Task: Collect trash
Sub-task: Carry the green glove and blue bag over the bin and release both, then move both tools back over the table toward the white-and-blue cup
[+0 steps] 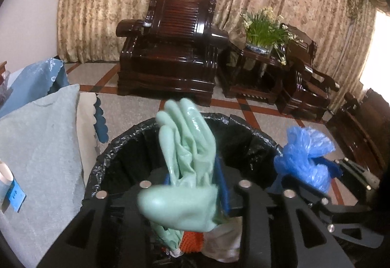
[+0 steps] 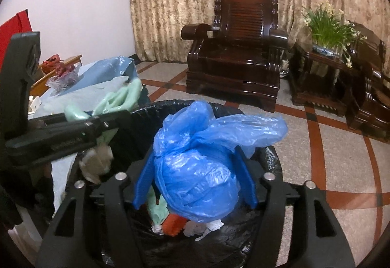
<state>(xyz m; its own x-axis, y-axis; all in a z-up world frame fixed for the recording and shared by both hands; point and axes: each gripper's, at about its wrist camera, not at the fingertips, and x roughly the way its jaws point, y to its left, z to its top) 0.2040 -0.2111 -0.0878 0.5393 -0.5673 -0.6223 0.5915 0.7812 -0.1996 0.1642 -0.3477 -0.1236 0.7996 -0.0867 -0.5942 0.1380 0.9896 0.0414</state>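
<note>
My left gripper point(image 1: 195, 182) is shut on a pale green rubber glove point(image 1: 187, 146) and holds it over the trash bin point(image 1: 246, 131), which has a black liner. My right gripper point(image 2: 195, 180) is shut on a knotted blue plastic bag point(image 2: 197, 170) and holds it over the same bin point(image 2: 270, 160). The blue bag also shows at the right of the left wrist view point(image 1: 304, 156). The green glove and left gripper show at the left of the right wrist view point(image 2: 117, 100). White, green and orange trash point(image 2: 175, 224) lies inside the bin.
A table with a pale blue cloth point(image 1: 41, 136) stands left of the bin. A dark wooden armchair point(image 1: 170, 53), a side table with a flowering plant point(image 1: 263, 34) and more chairs point(image 1: 307, 82) stand behind on the tiled floor point(image 2: 341, 170). Patterned curtains cover the back wall.
</note>
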